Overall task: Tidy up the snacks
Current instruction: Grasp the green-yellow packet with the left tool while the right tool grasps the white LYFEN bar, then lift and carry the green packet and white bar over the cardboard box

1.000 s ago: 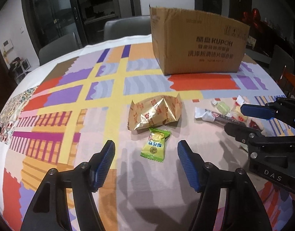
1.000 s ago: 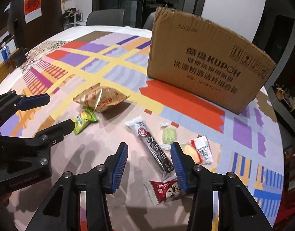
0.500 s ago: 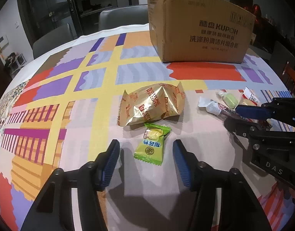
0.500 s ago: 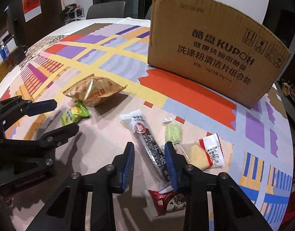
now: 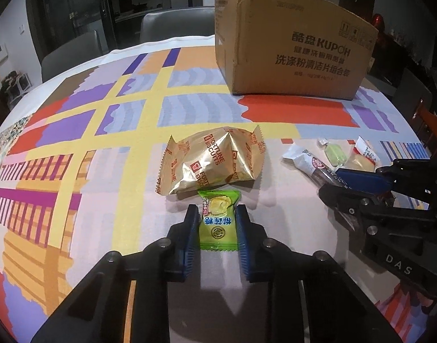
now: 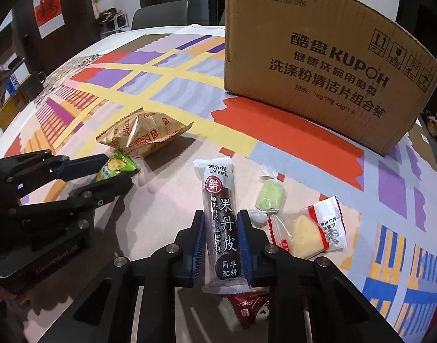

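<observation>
Green candy (image 5: 217, 223) is clamped by closing left gripper (image 5: 215, 214); dark fruit-leather bar (image 6: 222, 223) is clenched by right gripper (image 6: 220, 223). Cardboard box (image 6: 327, 65) interior unseen.

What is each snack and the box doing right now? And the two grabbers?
Left gripper: jaws closing on the green candy.
Green candy: flat on the table, squeezed between the blue pads.
Right gripper: shut on the dark bar.
Dark bar: sealed, lying flat, pinched.
Gold biscuit bag: sealed, puffy, lying free.
Pale green sweet: wrapped, untouched.
Yellow cake: wrapped, untouched.
Red packet: partly hidden under the bar.
Box: upright, inside unseen.
</observation>
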A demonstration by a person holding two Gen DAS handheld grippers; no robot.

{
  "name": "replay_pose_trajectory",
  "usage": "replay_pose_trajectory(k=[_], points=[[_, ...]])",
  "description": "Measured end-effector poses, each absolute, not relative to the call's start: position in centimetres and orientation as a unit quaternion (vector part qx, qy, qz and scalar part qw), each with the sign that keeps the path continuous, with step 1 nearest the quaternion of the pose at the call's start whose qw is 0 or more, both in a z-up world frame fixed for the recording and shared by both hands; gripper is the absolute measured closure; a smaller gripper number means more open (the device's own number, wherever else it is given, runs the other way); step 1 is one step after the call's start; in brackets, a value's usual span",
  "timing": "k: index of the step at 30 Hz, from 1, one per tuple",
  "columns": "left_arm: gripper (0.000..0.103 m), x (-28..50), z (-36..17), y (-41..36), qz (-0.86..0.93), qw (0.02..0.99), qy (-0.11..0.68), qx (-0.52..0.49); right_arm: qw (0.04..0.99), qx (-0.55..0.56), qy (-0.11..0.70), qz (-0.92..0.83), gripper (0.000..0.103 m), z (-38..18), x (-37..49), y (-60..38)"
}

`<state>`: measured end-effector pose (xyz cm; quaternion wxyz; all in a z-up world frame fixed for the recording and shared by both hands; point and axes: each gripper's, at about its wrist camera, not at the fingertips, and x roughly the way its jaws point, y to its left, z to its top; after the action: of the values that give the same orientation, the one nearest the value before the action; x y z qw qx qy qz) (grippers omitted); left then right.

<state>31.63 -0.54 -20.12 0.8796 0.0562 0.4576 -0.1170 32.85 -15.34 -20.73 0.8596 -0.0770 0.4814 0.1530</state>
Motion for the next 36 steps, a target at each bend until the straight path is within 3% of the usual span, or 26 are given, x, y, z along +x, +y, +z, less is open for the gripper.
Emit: replay_pose_trajectory(k=[7, 36], points=[[0.083, 31.4, -20.0, -0.5, -0.11, 0.881, 0.457, 0.053, 0.863, -0.061, 0.479, 0.151, 0.084, -20.5, 32.8, -15.7], [0.083, 29.0, -14.7, -1.3, -0.106, 0.9, 0.419, 0.059, 0.887, -0.027, 0.442, 0.135, 0.084, -15.9, 30.5, -17.1]])
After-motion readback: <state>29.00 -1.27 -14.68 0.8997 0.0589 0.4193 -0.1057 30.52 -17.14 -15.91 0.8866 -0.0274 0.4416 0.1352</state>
